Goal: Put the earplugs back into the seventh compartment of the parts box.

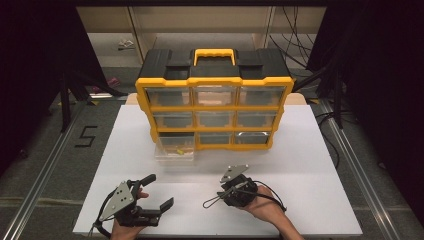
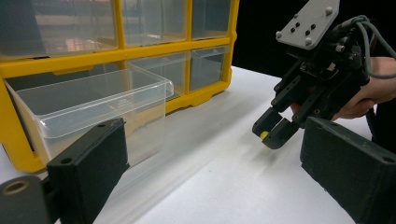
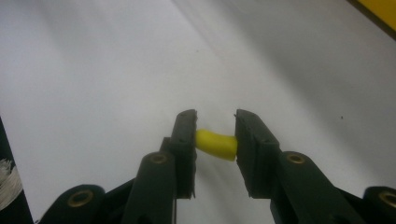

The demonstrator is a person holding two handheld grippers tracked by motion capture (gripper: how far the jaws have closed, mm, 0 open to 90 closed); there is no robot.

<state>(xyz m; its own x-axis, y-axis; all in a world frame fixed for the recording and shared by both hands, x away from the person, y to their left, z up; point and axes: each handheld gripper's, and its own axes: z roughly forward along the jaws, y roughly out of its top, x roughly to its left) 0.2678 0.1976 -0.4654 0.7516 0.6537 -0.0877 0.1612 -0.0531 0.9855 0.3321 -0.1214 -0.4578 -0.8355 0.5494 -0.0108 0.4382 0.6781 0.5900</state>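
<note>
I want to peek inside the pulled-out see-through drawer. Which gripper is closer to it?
Left. The left gripper sits open on the table in front of the clear drawer, slightly to its left. The right gripper, pinching a small yellow piece, is farther off to the drawer's right.

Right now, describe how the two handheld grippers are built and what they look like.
Both the left gripper and the right gripper are black, with two flat block-like jaws, brass-coloured pivot rivets, and a grey three-cornered plate dotted with holes on top. A cable trails from each. The hands are bare.
</note>
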